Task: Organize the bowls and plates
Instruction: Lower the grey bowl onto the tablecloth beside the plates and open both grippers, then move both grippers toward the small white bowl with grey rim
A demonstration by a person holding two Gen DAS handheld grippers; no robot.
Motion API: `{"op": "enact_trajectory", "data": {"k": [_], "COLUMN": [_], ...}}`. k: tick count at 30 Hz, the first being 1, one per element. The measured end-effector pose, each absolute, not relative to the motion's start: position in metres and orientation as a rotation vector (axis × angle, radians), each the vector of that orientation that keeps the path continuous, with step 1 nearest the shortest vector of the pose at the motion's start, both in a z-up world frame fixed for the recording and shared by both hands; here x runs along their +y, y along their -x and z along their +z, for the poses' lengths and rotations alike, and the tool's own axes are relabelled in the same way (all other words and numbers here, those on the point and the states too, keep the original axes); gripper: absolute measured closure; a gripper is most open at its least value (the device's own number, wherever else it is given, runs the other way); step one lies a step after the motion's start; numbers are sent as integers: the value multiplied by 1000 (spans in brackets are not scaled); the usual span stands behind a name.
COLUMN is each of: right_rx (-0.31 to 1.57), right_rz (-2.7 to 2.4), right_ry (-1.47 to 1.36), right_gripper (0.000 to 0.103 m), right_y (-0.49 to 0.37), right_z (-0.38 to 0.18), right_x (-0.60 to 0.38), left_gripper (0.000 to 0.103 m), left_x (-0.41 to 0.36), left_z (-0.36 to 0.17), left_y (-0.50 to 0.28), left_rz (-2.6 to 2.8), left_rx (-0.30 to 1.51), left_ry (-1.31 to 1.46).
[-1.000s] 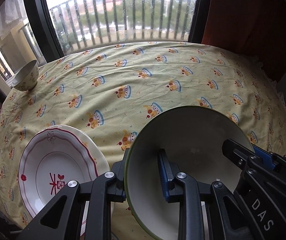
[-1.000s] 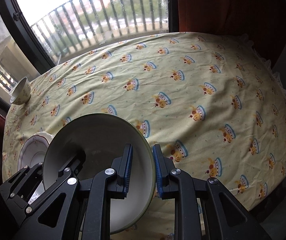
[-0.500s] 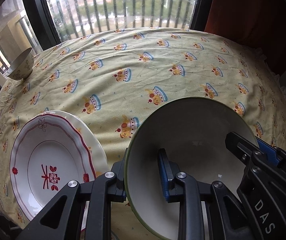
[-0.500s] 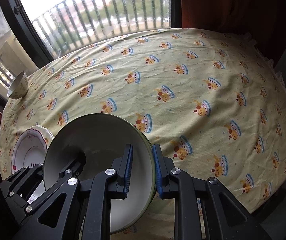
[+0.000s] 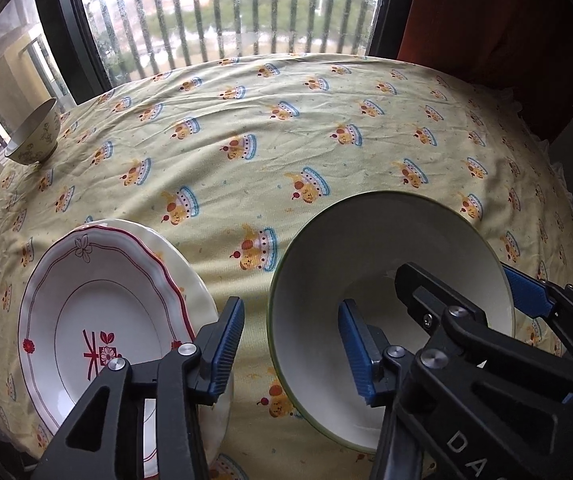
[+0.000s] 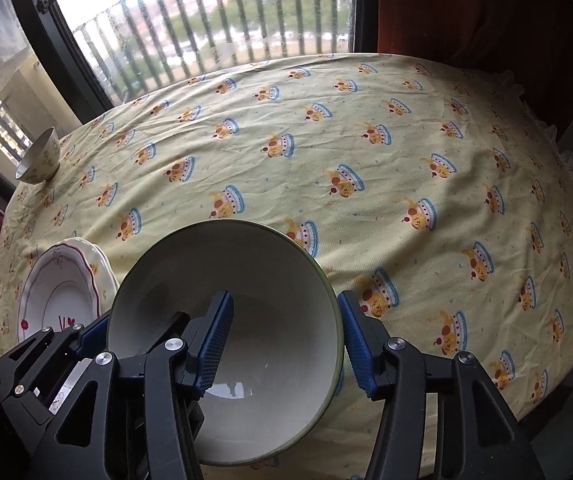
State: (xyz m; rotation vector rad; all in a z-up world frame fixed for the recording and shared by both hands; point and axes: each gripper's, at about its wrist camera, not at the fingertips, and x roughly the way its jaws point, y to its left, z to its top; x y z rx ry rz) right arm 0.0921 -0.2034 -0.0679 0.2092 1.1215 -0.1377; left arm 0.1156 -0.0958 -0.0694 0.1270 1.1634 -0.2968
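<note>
A large white bowl with a green rim [image 5: 370, 256] [image 6: 254, 264] sits on the yellow tablecloth near the front edge. My left gripper [image 5: 290, 350] is open, its jaws astride the bowl's left rim. My right gripper [image 6: 284, 340] is open, its jaws astride the bowl's right rim. A red-trimmed white plate [image 5: 98, 312] [image 6: 56, 288] lies on a cream plate at the front left. A small patterned bowl [image 5: 34, 132] [image 6: 38, 156] stands at the far left corner.
The table [image 5: 326, 128] wears a yellow cloth with a cake print and drops off at the front and right edges. A window with balcony railing [image 5: 226, 12] lies behind it. A red curtain [image 6: 486, 12] hangs at the back right.
Both grippers have opened and let go of the large bowl's rim. The bowl has come down onto the cloth, to the right of the plates.
</note>
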Motion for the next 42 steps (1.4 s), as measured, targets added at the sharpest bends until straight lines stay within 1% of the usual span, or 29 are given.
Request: {"op": "enact_trajectory", "data": {"k": [1, 2, 3, 5, 8, 10, 13, 18, 24, 42], "right_rx": [1118, 1115, 1110, 1103, 1131, 1156, 1154, 1095, 1059, 931], "right_rz": [-130, -128, -128, -138, -160, -161, -215, -303, -308, -169], "right_ry": [-208, -201, -191, -179, -159, -152, -159, -80, -145, -134], "right_gripper": [33, 29, 28, 25, 21, 20, 20, 20, 20, 20], "right_y": [-92, -92, -93, -93, -95, -100, -104, -111, -121, -185], "right_z": [-67, -66, -65, -60, -54, -49, -40, -20, 0, 41], "right_x": [-201, -198, -195, -191, -183, -180, -176, -160, -131, 19], "left_gripper": [32, 28, 27, 21, 21, 20, 15, 14, 15, 14], "left_x": [-94, -91, -89, -86, -80, -72, -55, -34, -2, 152], "left_z": [-68, -67, -66, -63, -54, -48, -38, -27, -4, 26], "left_y": [-115, -115, -114, -115, -114, -117, -126, -142, -155, -209], "left_rz": [-300, -302, -312, -340, -384, -388, -376, -380, -366, -270], "left_rx": [1160, 1159, 1161, 1166, 1129, 1122, 1106, 1094, 1050, 999], "left_ry": [-121, -115, -104, -87, -90, -87, -51, -35, -86, 19]}}
